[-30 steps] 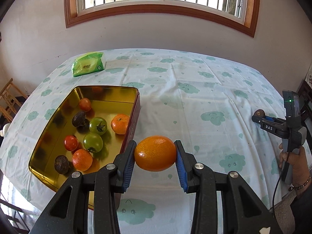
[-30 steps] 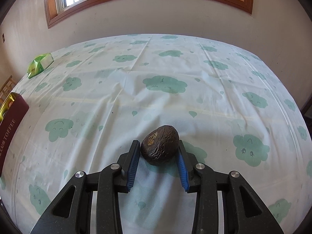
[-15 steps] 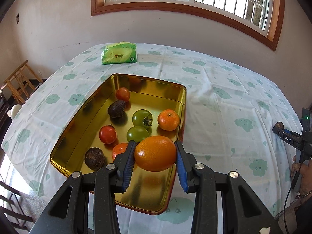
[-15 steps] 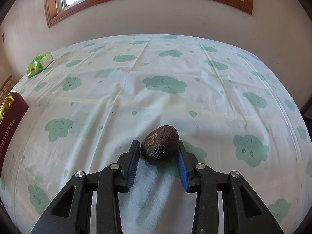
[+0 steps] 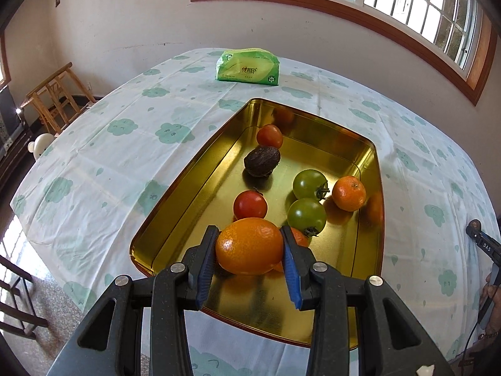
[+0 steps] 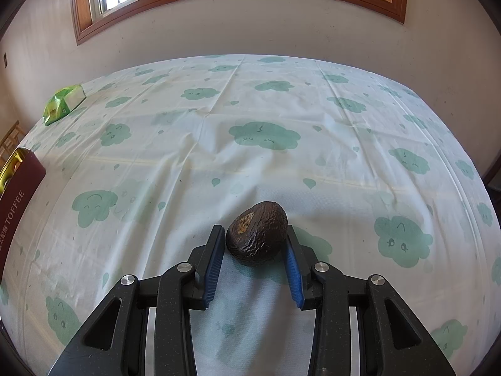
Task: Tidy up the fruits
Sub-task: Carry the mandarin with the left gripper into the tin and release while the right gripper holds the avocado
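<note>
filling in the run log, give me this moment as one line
left gripper: shut on orange, over gold tin | right gripper: shut on dark wrinkled fruit, above tablecloth

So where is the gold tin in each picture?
Left wrist view: the gold tin fills the middle, fruit inside, just beyond the left tongs holding an orange.
Right wrist view: only a corner of the tin shows at the far left edge, with its dark red TOFFEE side.
Shared landmark: the green tissue pack on the cloud tablecloth.
</note>
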`<action>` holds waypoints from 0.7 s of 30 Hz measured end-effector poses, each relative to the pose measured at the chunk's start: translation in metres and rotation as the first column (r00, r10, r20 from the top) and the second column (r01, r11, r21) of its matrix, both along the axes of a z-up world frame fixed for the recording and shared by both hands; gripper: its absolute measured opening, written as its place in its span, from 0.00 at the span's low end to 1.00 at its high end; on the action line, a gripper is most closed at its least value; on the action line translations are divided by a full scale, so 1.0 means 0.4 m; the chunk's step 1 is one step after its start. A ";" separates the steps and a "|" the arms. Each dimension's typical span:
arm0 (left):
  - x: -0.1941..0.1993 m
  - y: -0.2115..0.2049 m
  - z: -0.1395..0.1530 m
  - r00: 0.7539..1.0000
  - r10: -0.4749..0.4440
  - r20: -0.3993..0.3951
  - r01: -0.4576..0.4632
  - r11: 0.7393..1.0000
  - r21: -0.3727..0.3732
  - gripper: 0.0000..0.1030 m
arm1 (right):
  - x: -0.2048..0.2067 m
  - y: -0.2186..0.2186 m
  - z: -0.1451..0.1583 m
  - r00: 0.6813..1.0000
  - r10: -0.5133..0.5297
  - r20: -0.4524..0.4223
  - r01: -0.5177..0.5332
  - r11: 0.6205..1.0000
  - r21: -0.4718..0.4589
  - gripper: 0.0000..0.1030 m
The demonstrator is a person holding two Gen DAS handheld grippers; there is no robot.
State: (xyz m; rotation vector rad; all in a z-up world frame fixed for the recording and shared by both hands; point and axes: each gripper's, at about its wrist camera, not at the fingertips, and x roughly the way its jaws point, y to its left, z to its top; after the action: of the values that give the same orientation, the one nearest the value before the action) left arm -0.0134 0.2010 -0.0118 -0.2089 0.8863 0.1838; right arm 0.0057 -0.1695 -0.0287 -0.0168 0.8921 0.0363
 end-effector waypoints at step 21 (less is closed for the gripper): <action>0.037 -0.125 -0.018 0.992 -0.121 -0.015 0.122 0.992 0.014 0.34 | 0.000 0.000 0.000 1.000 0.000 -0.001 0.000 1.000 -0.001 0.37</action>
State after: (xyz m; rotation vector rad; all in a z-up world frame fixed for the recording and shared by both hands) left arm 0.0012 0.1508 -0.0192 -0.1389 0.9087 0.0789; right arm 0.0057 -0.1694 -0.0287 -0.0173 0.8926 0.0360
